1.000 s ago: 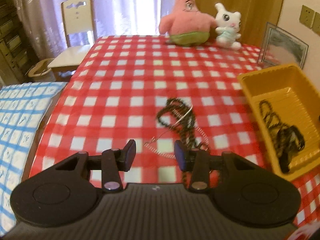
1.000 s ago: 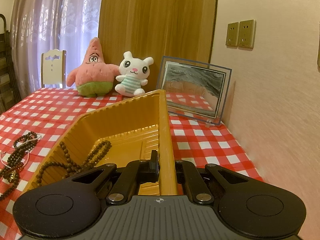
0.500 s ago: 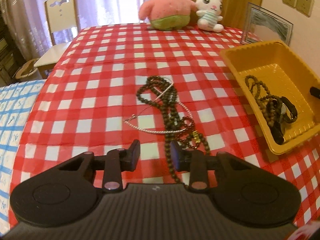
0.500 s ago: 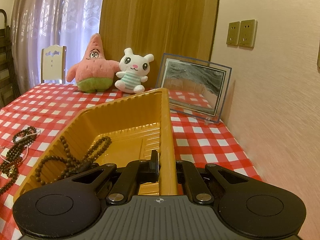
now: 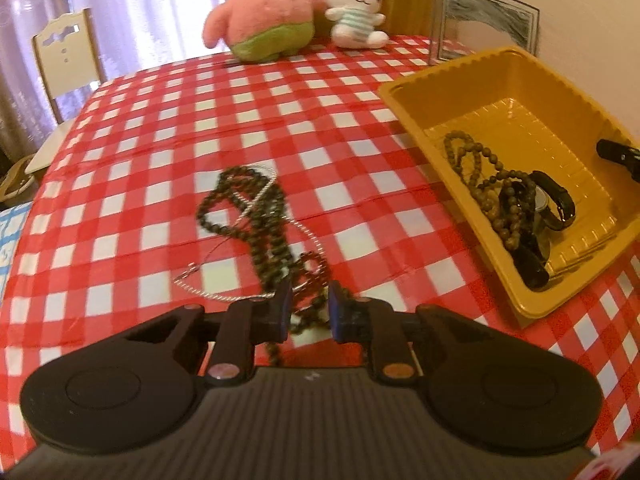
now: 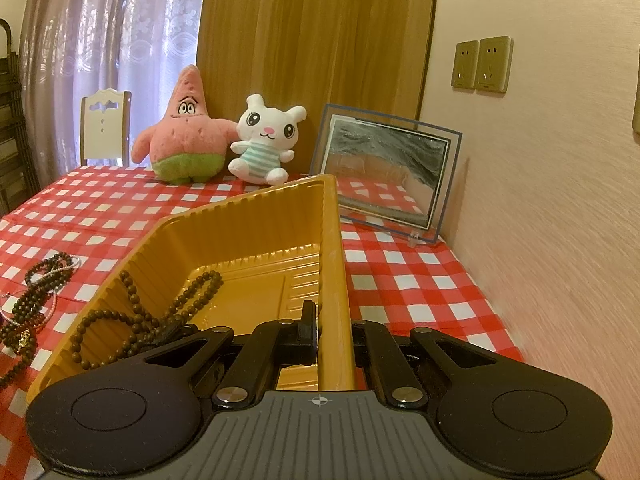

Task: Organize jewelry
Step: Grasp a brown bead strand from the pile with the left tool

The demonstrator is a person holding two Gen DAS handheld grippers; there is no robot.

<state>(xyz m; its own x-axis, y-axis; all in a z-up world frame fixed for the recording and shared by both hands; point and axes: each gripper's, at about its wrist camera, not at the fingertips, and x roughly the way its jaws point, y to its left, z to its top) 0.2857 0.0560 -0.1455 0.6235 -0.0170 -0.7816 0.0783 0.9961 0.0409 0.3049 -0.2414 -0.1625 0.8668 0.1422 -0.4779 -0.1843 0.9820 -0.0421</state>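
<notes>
A dark bead necklace [image 5: 268,232] lies tangled with a thin silver chain [image 5: 304,236] on the red checked cloth. My left gripper [image 5: 308,308] is low over its near end. Its jaws are closing with a loop of beads between them, and a gap still shows beside the pads. The yellow tray [image 5: 452,76] to the right holds a brown bead string [image 5: 480,188] and a black watch [image 5: 556,200]. My right gripper [image 6: 330,328] is shut on the wall of the yellow tray [image 6: 240,208]. The brown bead string [image 6: 160,312] lies just left of it.
A pink star plush [image 5: 264,20] and a white bunny plush [image 5: 356,12] sit at the table's far edge. A framed picture [image 5: 484,28] leans behind the tray by the wall. A white chair [image 5: 68,56] stands beyond the far left corner.
My left gripper has come down and forward onto the near end of the bead necklace, and its jaws have narrowed around the beads. The right gripper and tray have kept still.
</notes>
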